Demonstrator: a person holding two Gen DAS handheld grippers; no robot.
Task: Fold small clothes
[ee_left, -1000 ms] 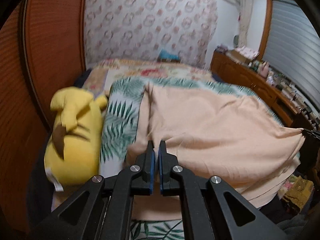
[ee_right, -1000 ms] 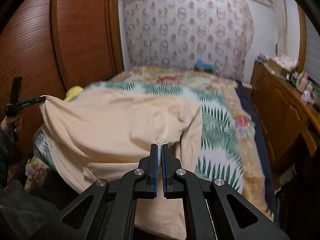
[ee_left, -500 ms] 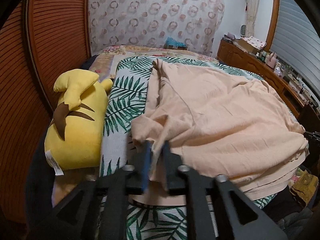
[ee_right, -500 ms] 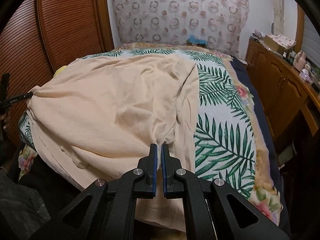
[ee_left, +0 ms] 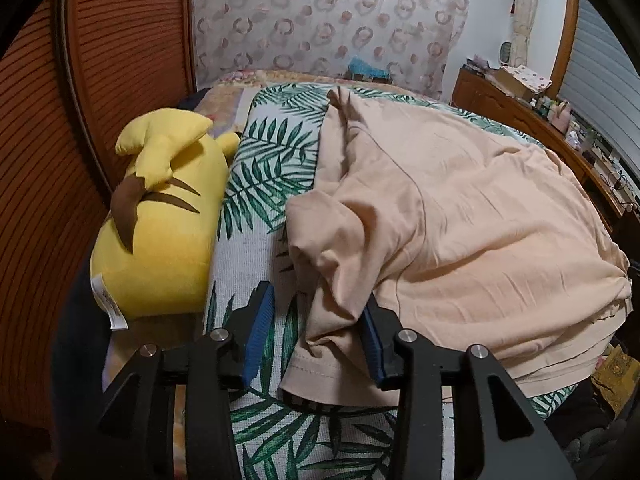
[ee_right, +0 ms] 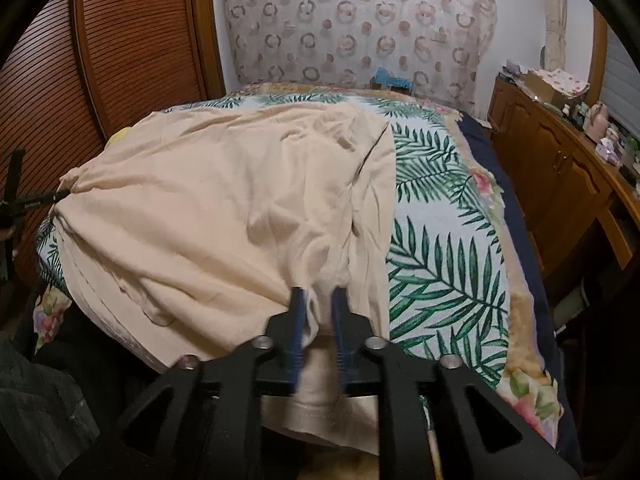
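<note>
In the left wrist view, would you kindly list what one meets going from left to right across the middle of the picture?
Ribbed brown wooden wardrobe door → yellow plush toy with brown stripes → palm-leaf patterned bedspread → peach cotton shirt → wooden dresser crowded with small items.

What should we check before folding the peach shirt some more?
1. Left gripper let go: ok, fingers wide apart, sleeve lying loose between them.
2. Right gripper let go: ok, fingers parted, though blurred.
3. Peach shirt lying on the leaf-print blanket: ok.
4. Shirt smooth: not ok, wrinkled and bunched near both grippers.
5. Yellow plush toy out of the way: ok, beside the shirt, apart from it.
6. Near hem fully on the bed: cannot tell.
</note>
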